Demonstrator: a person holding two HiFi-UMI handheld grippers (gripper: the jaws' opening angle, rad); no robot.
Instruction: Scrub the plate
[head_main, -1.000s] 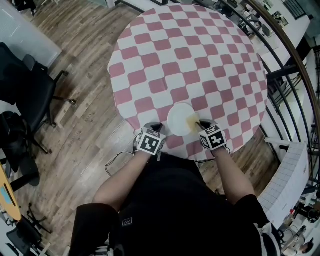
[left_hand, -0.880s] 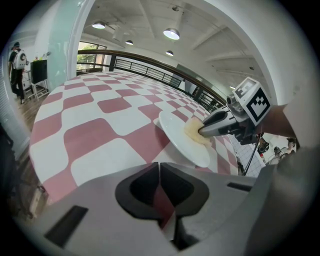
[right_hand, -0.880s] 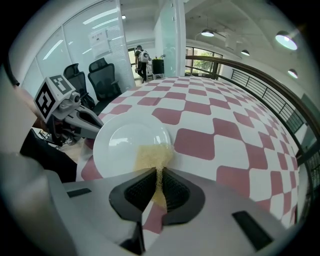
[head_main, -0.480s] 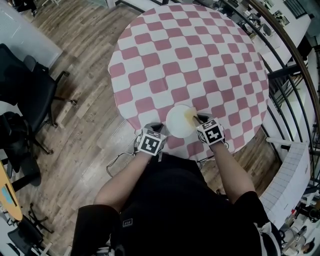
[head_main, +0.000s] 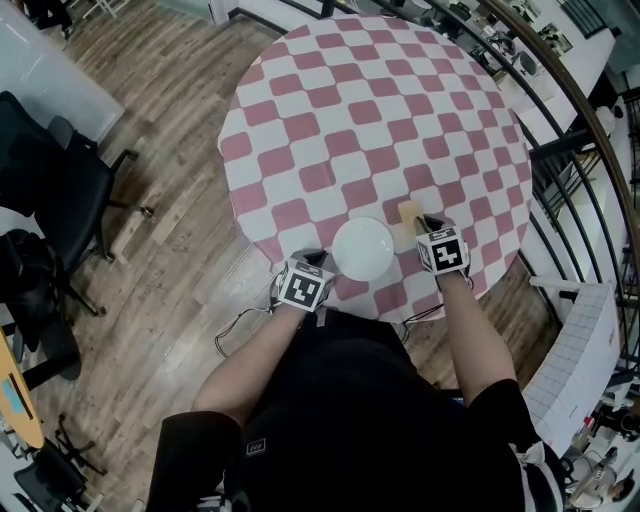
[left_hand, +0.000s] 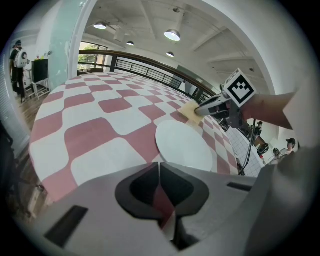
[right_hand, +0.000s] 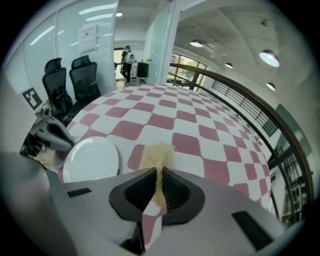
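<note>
A round tabletop (head_main: 380, 100) covered in a pink and white checked cloth is seen from above, with a person's two arms reaching to its near edge. A white plate (head_main: 363, 248) is laid flat on the cloth close to that near edge, between the two grippers. The left gripper (head_main: 316, 257) is held at the plate's near left side; in the left gripper view its fingers (left_hand: 145, 182) are seen pressed together, with the plate's near rim right at their tips, and whether the rim is pinched cannot be told. The right gripper (head_main: 425, 222) is held just right of the plate, and its fingers (right_hand: 172, 187) are closed on a yellow sponge (head_main: 408, 213). The sponge is seen sticking out past the fingertips and lying on the cloth beside the plate's far right rim, off the plate; whether it touches the rim cannot be told. The plate's surface looks plain white. A wood floor (head_main: 180, 250) is seen around the tabletop, a black office chair (head_main: 50, 190) is stood at the left, and a dark curved railing (head_main: 560, 90) is run along the right.
</note>
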